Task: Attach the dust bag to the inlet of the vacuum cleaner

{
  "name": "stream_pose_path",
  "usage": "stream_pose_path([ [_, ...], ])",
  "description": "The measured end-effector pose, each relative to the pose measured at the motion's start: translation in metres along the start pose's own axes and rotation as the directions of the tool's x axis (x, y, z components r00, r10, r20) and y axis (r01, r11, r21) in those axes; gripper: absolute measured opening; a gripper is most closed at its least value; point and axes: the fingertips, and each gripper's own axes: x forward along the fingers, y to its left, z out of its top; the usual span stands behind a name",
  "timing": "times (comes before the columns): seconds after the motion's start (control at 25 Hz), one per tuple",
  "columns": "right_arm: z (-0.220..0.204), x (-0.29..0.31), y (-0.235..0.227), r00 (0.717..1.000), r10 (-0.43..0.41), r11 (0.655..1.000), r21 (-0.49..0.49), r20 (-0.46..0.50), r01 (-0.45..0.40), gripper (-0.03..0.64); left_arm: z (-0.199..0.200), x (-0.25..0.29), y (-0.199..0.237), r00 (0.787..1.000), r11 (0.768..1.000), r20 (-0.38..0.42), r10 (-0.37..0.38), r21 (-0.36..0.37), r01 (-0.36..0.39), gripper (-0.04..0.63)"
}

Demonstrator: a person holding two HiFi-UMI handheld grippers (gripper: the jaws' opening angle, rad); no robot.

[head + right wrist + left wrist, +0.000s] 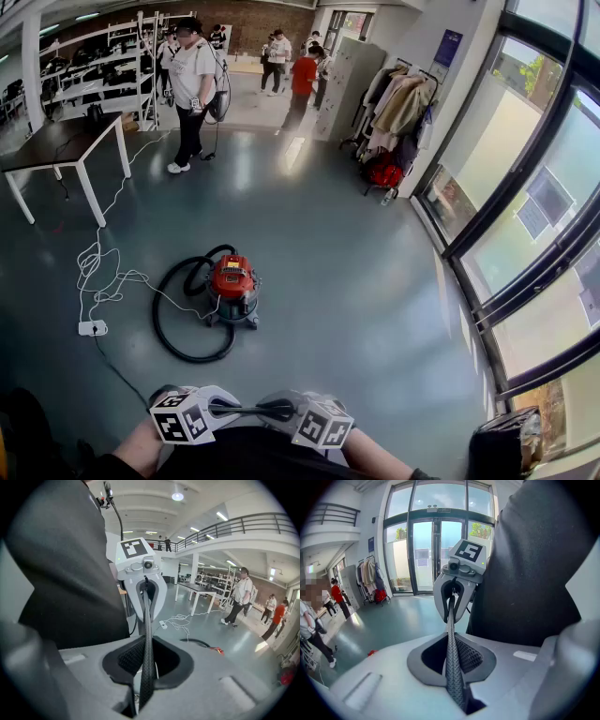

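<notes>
The red vacuum cleaner [232,281] stands on the grey floor a few steps ahead, with its black hose [178,323] looped round it. Its red top [216,649] also shows low in the right gripper view. No dust bag is recognisable in any view. Both grippers are held close to the person's body and point at each other, tip to tip. The left gripper [234,410] [450,620] is shut with nothing between its jaws. The right gripper [267,410] [147,620] is shut and holds nothing either. Each gripper view shows the other gripper's marker cube straight ahead.
A white power strip [92,327] and loose white cable lie left of the vacuum. A dark-topped table [56,145] stands at far left. Several people stand at the back. A coat rack [394,112] and a glass wall [525,216] are on the right. A dark boxy thing [506,445] sits at bottom right.
</notes>
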Motion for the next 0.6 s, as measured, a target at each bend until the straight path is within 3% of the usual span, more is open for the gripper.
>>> stream_pose_path([
  [0.6, -0.0051, -0.0006, -0.002, 1.0, 0.019, 1.0, 0.011, 0.006, -0.02, 0.031, 0.0005, 0.0049, 0.0013, 1.0, 1.0, -0.01, 0.0, -0.02, 0.0, 0.041],
])
